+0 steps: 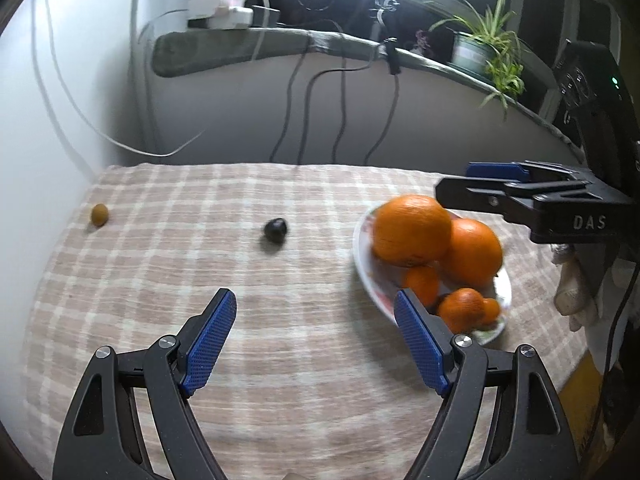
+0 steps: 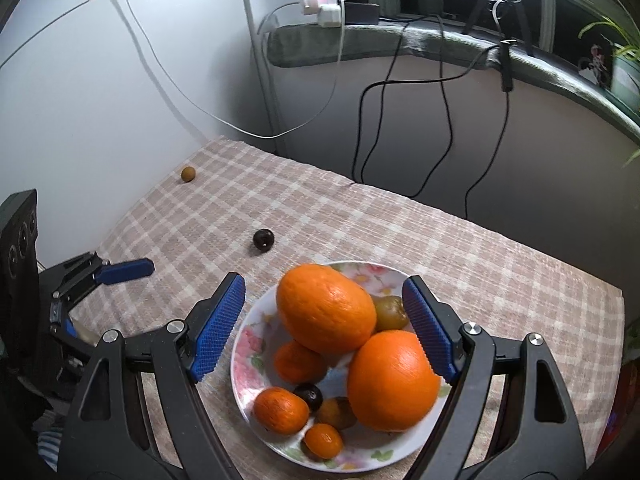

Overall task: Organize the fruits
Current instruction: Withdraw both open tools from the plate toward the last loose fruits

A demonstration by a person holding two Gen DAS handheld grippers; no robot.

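Note:
A flowered white plate (image 2: 248, 344) holds two large oranges (image 2: 326, 308), smaller tangerines (image 2: 280, 408), a dark plum and greenish-brown fruits. It also shows at the right in the left wrist view (image 1: 362, 264). A dark plum (image 1: 275, 230) (image 2: 263, 239) and a small brown fruit (image 1: 99, 214) (image 2: 188, 173) lie loose on the checked cloth. My right gripper (image 2: 324, 320) is open and empty, straddling the top orange above the plate. My left gripper (image 1: 316, 340) is open and empty, low over the cloth left of the plate.
The checked cloth (image 1: 240, 320) covers the table. Black cables (image 2: 444, 120) hang from the windowsill behind it. A potted plant (image 1: 488, 52) stands on the sill. A white wall (image 1: 60, 120) borders the table's left side.

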